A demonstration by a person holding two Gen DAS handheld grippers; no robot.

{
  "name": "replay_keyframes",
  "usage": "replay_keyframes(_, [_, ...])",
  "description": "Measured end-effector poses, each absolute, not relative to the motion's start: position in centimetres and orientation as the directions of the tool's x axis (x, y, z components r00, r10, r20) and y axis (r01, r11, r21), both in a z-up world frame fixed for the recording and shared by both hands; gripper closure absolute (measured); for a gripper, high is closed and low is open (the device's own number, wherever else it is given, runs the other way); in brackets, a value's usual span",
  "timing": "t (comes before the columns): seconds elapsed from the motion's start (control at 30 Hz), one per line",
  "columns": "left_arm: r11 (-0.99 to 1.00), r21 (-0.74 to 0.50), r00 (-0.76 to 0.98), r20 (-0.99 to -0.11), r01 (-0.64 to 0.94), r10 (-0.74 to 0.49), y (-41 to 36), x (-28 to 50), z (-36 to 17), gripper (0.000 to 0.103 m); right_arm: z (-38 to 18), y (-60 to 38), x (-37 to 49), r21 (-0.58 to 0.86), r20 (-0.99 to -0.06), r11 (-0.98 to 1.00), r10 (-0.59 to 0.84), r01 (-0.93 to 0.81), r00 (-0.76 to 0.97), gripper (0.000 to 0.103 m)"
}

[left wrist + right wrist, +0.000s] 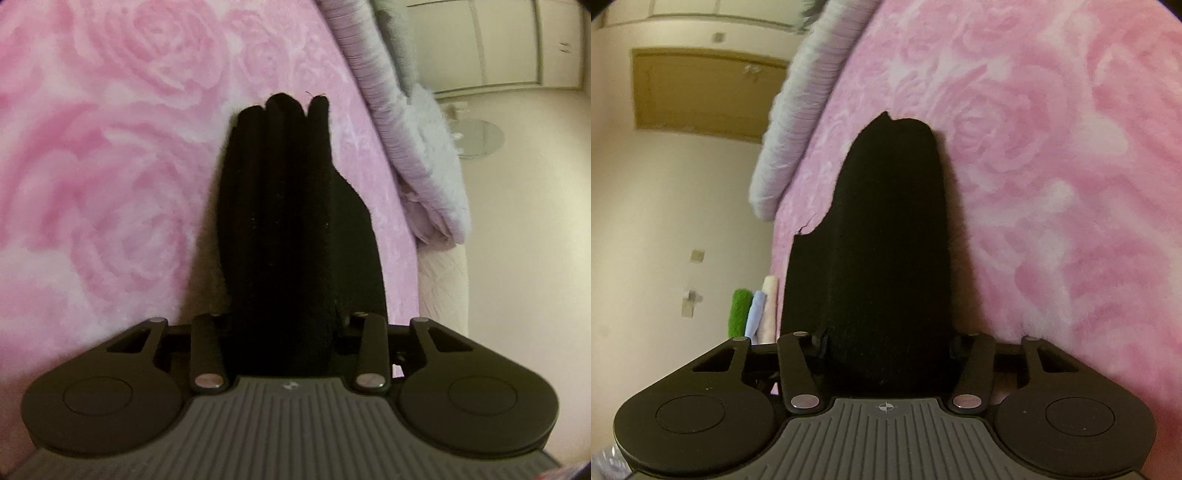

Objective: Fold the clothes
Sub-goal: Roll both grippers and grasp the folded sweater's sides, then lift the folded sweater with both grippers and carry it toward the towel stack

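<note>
Pink rose-print blanket [110, 184] fills most of both views; it's the work surface. A grey-lilac fluffy throw [417, 147] lies along its edge, w/ pale floor [524, 258] beyond. Left view also shows cream cabinet doors [509, 48]; right view shows a brown door [701, 92] in a cream wall, plus a small stack of green, blue and cream cloths [753, 310] low beside the blanket.

Left gripper [284, 221] points out over the blanket, a black garment [295, 229] covering its front; the cloth bunches into three ridges at the far end. Right gripper [886, 240] points the same way over the blanket, black cloth draped across it too, ragged edge on its left side.

Fingers on both grippers are buried under the black fabric, so can't tell if spread, pressed together or pinching. Whether both cloths are one garment is unclear. Garment detail is lost in solid black.
</note>
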State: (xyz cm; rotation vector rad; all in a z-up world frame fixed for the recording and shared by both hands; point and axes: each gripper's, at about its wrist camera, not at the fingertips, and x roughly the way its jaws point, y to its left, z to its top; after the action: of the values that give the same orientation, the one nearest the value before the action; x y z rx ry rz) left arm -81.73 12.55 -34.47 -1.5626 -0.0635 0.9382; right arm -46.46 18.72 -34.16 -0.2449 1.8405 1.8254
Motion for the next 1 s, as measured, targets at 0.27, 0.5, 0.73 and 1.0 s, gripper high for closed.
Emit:
replay_keyframes(0.27, [-0.333, -0.808, 0.638, -0.588, -0.485, 0.497, 11.1, -82.1, -23.8, 0.072, -27.0, 18.4, -46.5, 0.877, -0.479, 0.152, 0.193, -0.456, -0.856, 0.054])
replay_keyframes(0.5, [-0.386, -0.8, 0.554, -0.597, -0.459, 0.58, 6.5, -84.0, -12.4, 0.072, -16.4, 18.5, -49.1, 0.894, -0.445, 0.118, 0.112, -0.433, -0.889, 0.054])
replay_keyframes(0.73, [-0.341, -0.815, 0.484, -0.56, -0.468, 0.673, 3.3, -92.4, -6.9, 0.072, -11.1, 17.8, -56.6, 0.922, -0.387, 0.003, 0.067, -0.387, -0.92, 0.054])
replay_keyframes(1.0, [-0.264, -0.804, 0.495, -0.549, -0.533, 0.673, 2.3, -113.4, -6.5, 0.072, -10.7, 14.8, -75.9, 0.946, -0.317, -0.03, 0.131, -0.323, -0.939, 0.054])
